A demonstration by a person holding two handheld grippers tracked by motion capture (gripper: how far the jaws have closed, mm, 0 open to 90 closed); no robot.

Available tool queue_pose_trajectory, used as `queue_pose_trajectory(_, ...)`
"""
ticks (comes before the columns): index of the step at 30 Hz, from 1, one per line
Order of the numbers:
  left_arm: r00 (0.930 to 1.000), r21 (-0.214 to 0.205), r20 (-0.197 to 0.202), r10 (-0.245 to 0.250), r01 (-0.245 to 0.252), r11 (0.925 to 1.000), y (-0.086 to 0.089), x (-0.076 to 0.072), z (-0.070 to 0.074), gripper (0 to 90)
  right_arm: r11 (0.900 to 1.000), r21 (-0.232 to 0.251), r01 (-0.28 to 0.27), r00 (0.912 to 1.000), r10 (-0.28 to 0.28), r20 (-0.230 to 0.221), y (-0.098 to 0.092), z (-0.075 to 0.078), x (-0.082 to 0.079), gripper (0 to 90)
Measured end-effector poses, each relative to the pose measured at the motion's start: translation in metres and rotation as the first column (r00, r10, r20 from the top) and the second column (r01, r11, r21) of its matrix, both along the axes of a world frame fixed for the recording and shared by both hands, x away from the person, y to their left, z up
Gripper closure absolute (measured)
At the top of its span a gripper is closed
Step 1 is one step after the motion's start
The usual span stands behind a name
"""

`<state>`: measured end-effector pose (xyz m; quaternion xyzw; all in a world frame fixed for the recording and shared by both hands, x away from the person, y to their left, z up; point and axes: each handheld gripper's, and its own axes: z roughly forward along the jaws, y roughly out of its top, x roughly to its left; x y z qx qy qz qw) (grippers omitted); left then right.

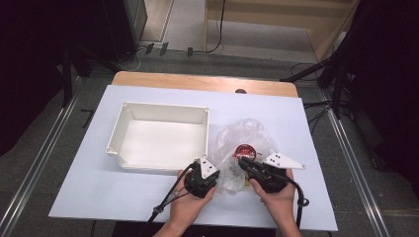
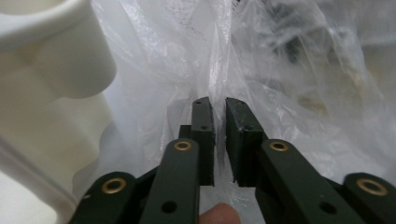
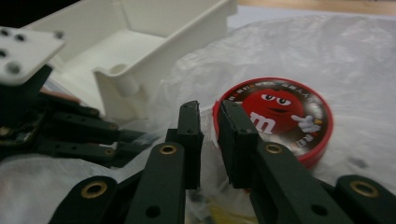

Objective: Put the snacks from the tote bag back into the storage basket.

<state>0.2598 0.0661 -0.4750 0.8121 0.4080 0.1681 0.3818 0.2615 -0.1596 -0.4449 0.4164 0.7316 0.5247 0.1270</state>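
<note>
Nearest the table's near edge, two hands coming in from below, each carrying a gripper. Left gripper (image 1: 214, 174) sitting at the near left edge of the clear plastic bag (image 1: 245, 134), beside the near right corner of the white bin (image 1: 163, 111). In the left gripper view, jaws standing a narrow slit apart, with a pleat of the bag's film (image 2: 217, 79) running up between them; pads looking loose on the film rather than pressing it, though hard to judge through the wrinkles. A fingertip (image 2: 219, 215) showing at the bottom edge.

Right gripper (image 1: 243, 161) lying at the bag's near right side, jaws pointing left toward the red round tin (image 1: 244, 150). In the right gripper view, jaws (image 3: 208, 116) also a small gap apart, nothing clamped, tips hovering just beside the tin's left rim (image 3: 275, 114).

Tin resting flat, lid up, on or within the crumpled bag, cannot tell which. Farther off, white bin lying open on the white table sheet (image 1: 99, 187), left of the bag.
</note>
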Motion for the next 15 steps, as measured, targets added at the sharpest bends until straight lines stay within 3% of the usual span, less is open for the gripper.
queue_pose_trajectory(2,1.0000,-0.028,-0.005,0.006,-0.006,0.9996,0.002,0.001,0.001,77.3,0.9982,-0.061,0.004,1.0000,-0.004,-0.007,0.005,-0.007,-0.006,80.9)
queue_pose_trajectory(4,0.9998,-0.063,-0.010,0.015,-0.016,0.9979,0.004,0.001,0.004,75.7,0.9974,-0.071,-0.007,0.9995,0.004,-0.032,0.007,-0.014,-0.007,81.0)
queue_pose_trajectory(8,0.9989,-0.127,0.036,0.030,-0.025,0.9916,0.005,-0.005,0.016,71.0,0.9948,-0.101,-0.001,0.9945,-0.009,-0.104,0.011,-0.030,-0.006,83.5)
queue_pose_trajectory(12,0.9952,-0.197,0.091,0.034,-0.016,0.9803,0.002,-0.009,0.029,61.1,0.9886,-0.148,-0.026,0.9847,0.000,-0.174,0.022,-0.041,-0.005,85.1)
queue_pose_trajectory(15,0.9953,-0.199,0.095,0.018,0.001,0.9800,-0.006,-0.007,0.031,55.2,0.9889,-0.146,-0.028,0.9808,-0.001,-0.195,0.025,-0.042,-0.003,85.3)
